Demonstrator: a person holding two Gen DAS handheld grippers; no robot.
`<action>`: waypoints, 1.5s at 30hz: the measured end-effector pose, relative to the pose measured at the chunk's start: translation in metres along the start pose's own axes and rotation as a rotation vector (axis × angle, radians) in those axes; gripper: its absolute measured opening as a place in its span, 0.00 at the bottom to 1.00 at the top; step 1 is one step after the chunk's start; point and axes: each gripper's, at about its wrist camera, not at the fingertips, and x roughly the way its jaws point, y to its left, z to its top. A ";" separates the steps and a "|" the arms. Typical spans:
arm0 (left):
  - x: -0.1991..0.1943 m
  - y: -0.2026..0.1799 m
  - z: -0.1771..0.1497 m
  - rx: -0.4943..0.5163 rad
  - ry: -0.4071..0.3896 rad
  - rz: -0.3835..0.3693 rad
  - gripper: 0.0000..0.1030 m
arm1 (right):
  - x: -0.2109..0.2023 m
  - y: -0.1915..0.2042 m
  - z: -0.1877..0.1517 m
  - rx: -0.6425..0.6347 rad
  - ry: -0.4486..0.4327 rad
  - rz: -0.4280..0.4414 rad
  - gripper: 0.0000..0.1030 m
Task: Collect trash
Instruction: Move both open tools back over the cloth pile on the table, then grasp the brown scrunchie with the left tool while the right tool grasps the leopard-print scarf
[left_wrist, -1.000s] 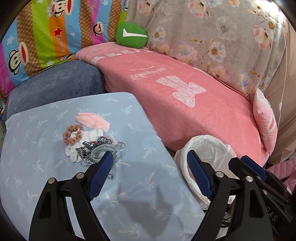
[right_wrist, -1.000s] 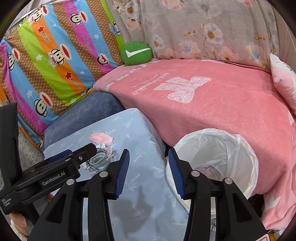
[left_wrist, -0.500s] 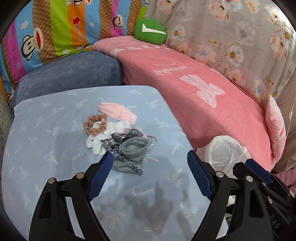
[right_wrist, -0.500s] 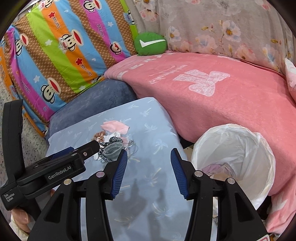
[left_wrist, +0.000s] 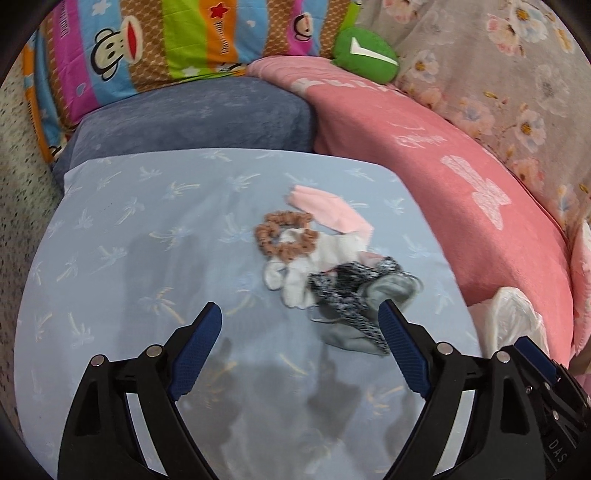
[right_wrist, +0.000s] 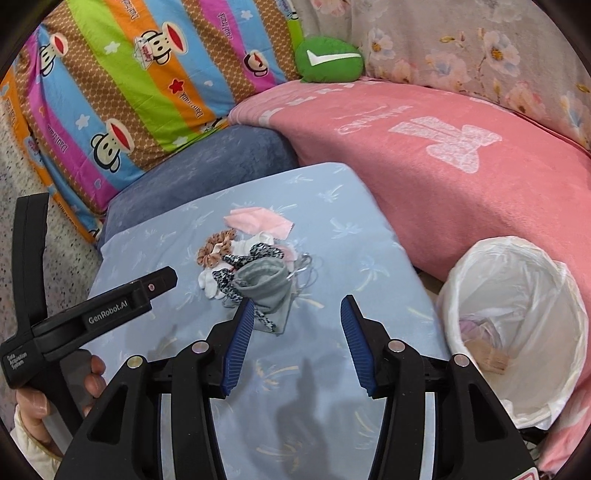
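A small pile of trash lies on the light blue cushion (left_wrist: 147, 258): a pink cloth (left_wrist: 328, 212), a brown scrunchie (left_wrist: 282, 238), a white piece (left_wrist: 295, 277), a black-and-white patterned band (left_wrist: 343, 291) and a grey pouch (left_wrist: 384, 295). The pile also shows in the right wrist view, with the grey pouch (right_wrist: 264, 282) nearest. My left gripper (left_wrist: 300, 314) is open and empty, just short of the pile. My right gripper (right_wrist: 297, 308) is open and empty, close to the pouch. A white-lined bin (right_wrist: 517, 317) stands right of the cushion, with some scraps inside.
A pink blanket (right_wrist: 443, 155) covers the sofa behind the cushion. A dark blue cushion (left_wrist: 192, 118), a striped monkey-print cloth (right_wrist: 122, 85) and a green pillow (right_wrist: 328, 59) lie at the back. The left gripper's body (right_wrist: 92, 314) crosses the right wrist view's left side.
Both grippers have swung left from the bin toward the pile, and the left one has moved closer. The pile now sits between the views' centres. Both stay open.
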 end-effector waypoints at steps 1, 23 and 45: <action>0.004 0.005 0.002 -0.009 0.006 0.009 0.81 | 0.006 0.004 0.000 -0.005 0.007 0.003 0.47; 0.104 0.043 0.057 -0.087 0.125 0.017 0.61 | 0.100 0.031 0.044 0.000 0.066 0.046 0.47; 0.089 0.032 0.037 -0.041 0.148 -0.049 0.08 | 0.120 0.037 0.025 -0.044 0.126 0.051 0.03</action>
